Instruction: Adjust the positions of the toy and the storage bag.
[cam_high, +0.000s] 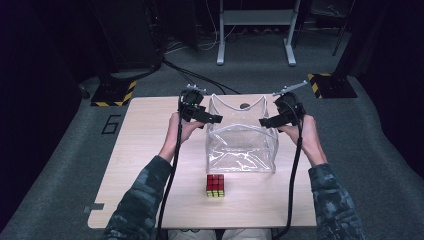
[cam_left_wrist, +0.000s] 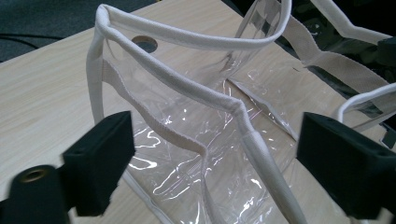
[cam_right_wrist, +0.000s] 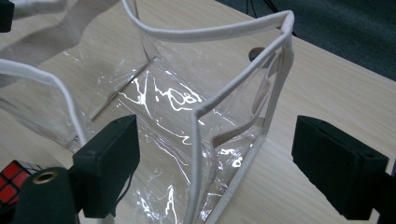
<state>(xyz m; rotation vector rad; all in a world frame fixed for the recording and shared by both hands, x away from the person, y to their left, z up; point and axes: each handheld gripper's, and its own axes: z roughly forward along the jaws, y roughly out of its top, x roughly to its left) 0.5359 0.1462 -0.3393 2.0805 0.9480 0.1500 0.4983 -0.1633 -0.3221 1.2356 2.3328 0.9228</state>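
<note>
From the high view, a clear plastic bag (cam_high: 241, 140) with white trim stands upright mid-table (cam_high: 150, 165), the left gripper (cam_high: 216, 119) and right gripper (cam_high: 263, 121) flanking its top edges. A Rubik's cube (cam_high: 215, 185) sits just in front. Left gripper view: jaws apart, the bag's side edge (cam_left_wrist: 219, 100) between them, untouched. Right gripper view: jaws apart, straddling the other side's trim (cam_right_wrist: 198, 140).
</note>
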